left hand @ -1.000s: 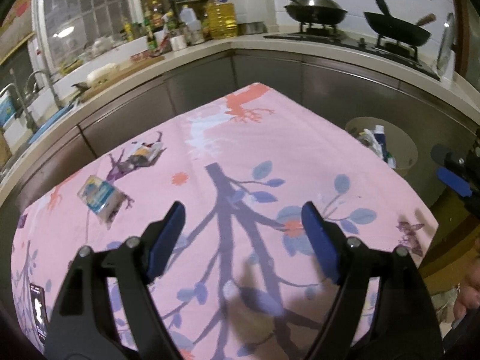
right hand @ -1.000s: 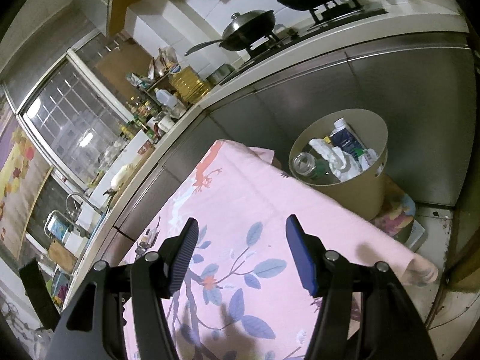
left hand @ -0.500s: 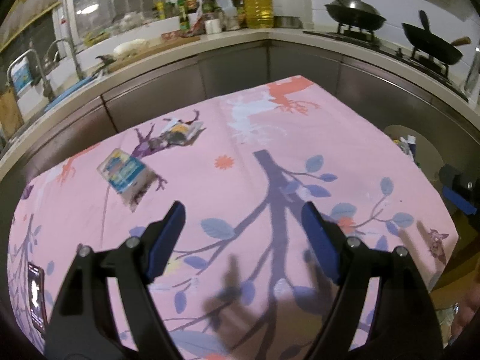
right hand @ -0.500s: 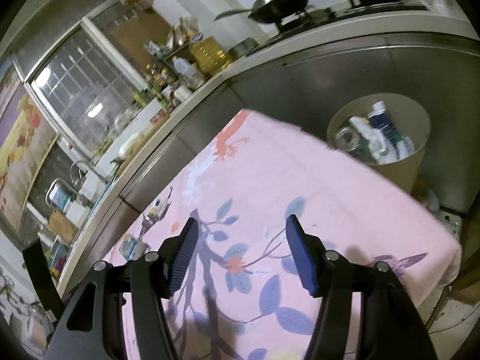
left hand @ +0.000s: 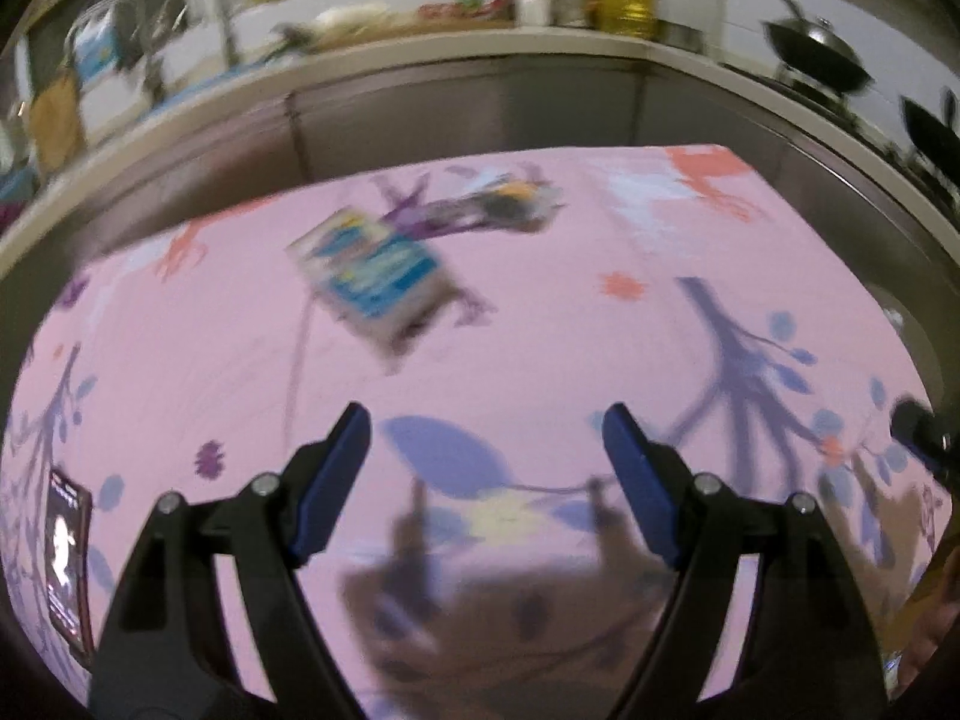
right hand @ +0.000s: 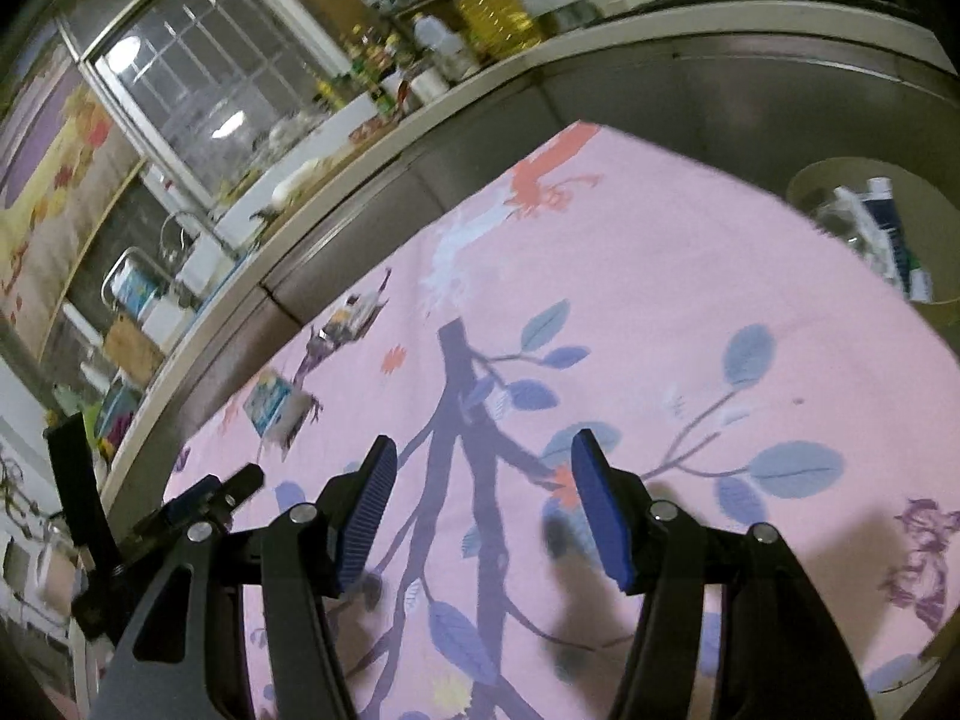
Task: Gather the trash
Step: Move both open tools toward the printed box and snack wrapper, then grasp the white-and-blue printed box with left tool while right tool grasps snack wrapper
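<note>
Both tongs, left (left hand: 486, 456) and right (right hand: 483, 489), gape empty; blur smears the blue packet (left hand: 375, 279), table edge hides the bin (right hand: 870, 228).

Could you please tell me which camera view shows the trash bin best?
The right wrist view: the trash bin shows its open top with bottles inside, beyond the pink tablecloth. In the left wrist view only a blurred sliver of it shows at the right edge.

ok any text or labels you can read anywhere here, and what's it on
None can be read.
Blue packet: has print, but it is blurred in the left view and too small in the right view.
Wrapper further back: smeared, unreadable.
Phone at the cloth's edge: screen lit, nothing legible.
Oil bottle and tube in the bin: labels too small.
</note>
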Demonstrator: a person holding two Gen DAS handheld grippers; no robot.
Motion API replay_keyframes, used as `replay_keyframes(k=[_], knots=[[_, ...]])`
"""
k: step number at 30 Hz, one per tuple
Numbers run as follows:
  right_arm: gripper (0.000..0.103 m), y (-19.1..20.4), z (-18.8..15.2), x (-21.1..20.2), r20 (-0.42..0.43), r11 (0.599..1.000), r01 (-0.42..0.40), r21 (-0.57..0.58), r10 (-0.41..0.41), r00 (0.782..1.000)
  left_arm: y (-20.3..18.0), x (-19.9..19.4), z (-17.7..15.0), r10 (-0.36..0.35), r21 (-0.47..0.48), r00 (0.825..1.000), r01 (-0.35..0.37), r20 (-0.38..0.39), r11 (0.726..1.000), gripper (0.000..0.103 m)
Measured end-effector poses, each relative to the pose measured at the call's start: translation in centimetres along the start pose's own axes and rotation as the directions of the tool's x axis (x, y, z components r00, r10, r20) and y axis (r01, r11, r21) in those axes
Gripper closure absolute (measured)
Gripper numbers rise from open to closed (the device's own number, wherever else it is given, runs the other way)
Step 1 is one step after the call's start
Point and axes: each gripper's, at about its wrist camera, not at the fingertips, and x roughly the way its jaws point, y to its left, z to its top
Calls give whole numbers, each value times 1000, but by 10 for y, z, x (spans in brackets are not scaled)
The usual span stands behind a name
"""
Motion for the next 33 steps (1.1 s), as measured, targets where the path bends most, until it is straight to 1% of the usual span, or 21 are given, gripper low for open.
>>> replay_keyframes(k=[2, 5, 7, 9, 10, 12, 14, 17, 18, 19, 20, 21, 22, 24, 25, 26, 28, 29, 30, 31, 33], knots=[[45, 1, -1, 10, -25, 1000, -7, -2, 7, 1000, 31, 13, 8, -7, -90, 999, 3, -39, 996, 27], [45, 3, 1, 20, -43, 1000, -12, -12, 11, 999, 67, 28, 23, -54, -208, 996, 39, -66, 977, 27], [45, 4, 4, 27, -51, 1000, -14, -19, 13, 999, 84, 39, 36, -79, -269, 994, 56, -76, 962, 27], [45, 4, 6, 33, -59, 1000, -14, -19, 13, 998, 90, 47, 49, -104, -302, 992, 78, -71, 950, 26], [45, 3, 7, 35, -64, 1000, -14, -17, 13, 998, 90, 50, 54, -110, -309, 992, 84, -67, 947, 25], [45, 3, 8, 41, -73, 1000, -15, -16, 13, 997, 87, 60, 71, -93, -311, 994, 69, -61, 948, 18], [45, 3, 9, 45, -79, 1000, -15, -17, 14, 997, 82, 74, 83, -67, -300, 995, 42, -74, 953, 17], [45, 2, 12, 47, -80, 1000, -11, -21, 9, 997, 74, 101, 94, 6, -266, 993, -38, -120, 963, 17], [45, 2, 13, 47, -79, 1000, -7, -24, 5, 997, 73, 110, 94, 19, -262, 990, -57, -142, 963, 17], [45, 2, 14, 47, -77, 1000, -4, -27, 2, 997, 74, 115, 92, 18, -267, 989, -56, -144, 962, 17], [45, 2, 16, 48, -75, 1000, 0, -29, -2, 997, 76, 117, 90, -2, -285, 992, -33, -124, 958, 21], [45, 2, 18, 48, -71, 1000, 2, -30, -4, 997, 77, 114, 88, -23, -298, 994, -11, -108, 954, 31], [45, 2, 19, 48, -68, 999, 3, -32, -6, 998, 78, 109, 85, -23, -304, 995, -7, -96, 953, 36], [45, 6, 21, 50, -63, 999, 4, -42, -7, 998, 85, 90, 78, -47, -318, 998, 29, -48, 948, 58], [45, 7, 23, 52, -63, 999, 1, -47, -4, 998, 89, 81, 74, -73, -324, 997, 60, -27, 944, 63], [45, 10, 24, 54, -65, 999, -3, -53, 0, 998, 95, 71, 68, -110, -322, 994, 100, -11, 941, 70], [45, 17, 26, 62, -75, 997, -14, -70, 9, 997, 103, 58, 55, -138, -314, 990, 129, -8, 941, 85], [45, 20, 28, 65, -80, 997, -21, -74, 15, 997, 106, 57, 52, -139, -310, 990, 126, -19, 943, 96], [45, 26, 30, 70, -86, 996, -34, -79, 27, 996, 109, 56, 46, -152, -311, 988, 136, -28, 941, 96], [45, 31, 31, 73, -88, 995, -44, -85, 37, 995, 115, 54, 42, -181, -326, 983, 161, -34, 932, 96], [45, 46, 33, 79, -88, 992, -67, -107, 58, 994, 125, 51, 37, -202, -364, 979, 173, -41, 915, 96]])
